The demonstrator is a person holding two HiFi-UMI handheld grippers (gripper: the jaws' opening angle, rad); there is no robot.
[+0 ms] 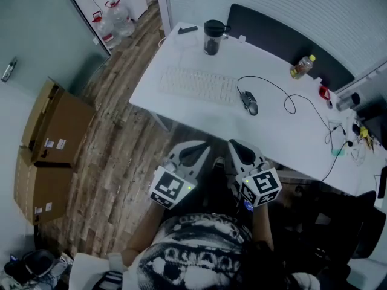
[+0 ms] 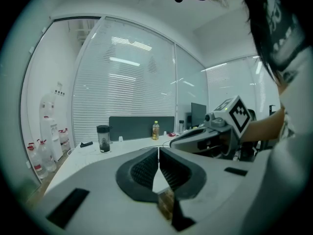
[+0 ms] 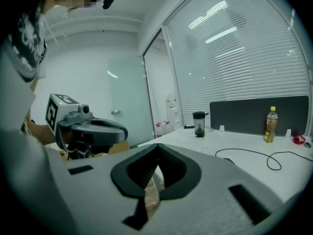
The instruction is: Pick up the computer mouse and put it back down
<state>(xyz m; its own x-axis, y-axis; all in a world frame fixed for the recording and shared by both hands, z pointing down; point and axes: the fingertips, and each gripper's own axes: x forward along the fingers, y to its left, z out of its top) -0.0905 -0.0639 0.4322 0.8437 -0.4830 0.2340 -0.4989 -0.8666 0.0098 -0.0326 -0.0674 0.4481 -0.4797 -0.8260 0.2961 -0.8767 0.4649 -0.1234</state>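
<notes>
Left tool (image 2: 159,149) and right tool (image 3: 157,149) are pinched closed on nothing (short of the surface (image 1: 272,135)), and the bottle (image 1: 302,66) label looks unreadably small.

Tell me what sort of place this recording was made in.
Most likely an office: a white desk carries a keyboard and a wired mouse, a grey divider panel stands behind it, and slatted blinds cover the glass wall.

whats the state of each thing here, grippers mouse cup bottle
left gripper: shut, empty
right gripper: shut, empty
computer mouse: flat on the desk, untouched, cord attached
tumbler: upright, lid on
bottle: upright, capped
</notes>
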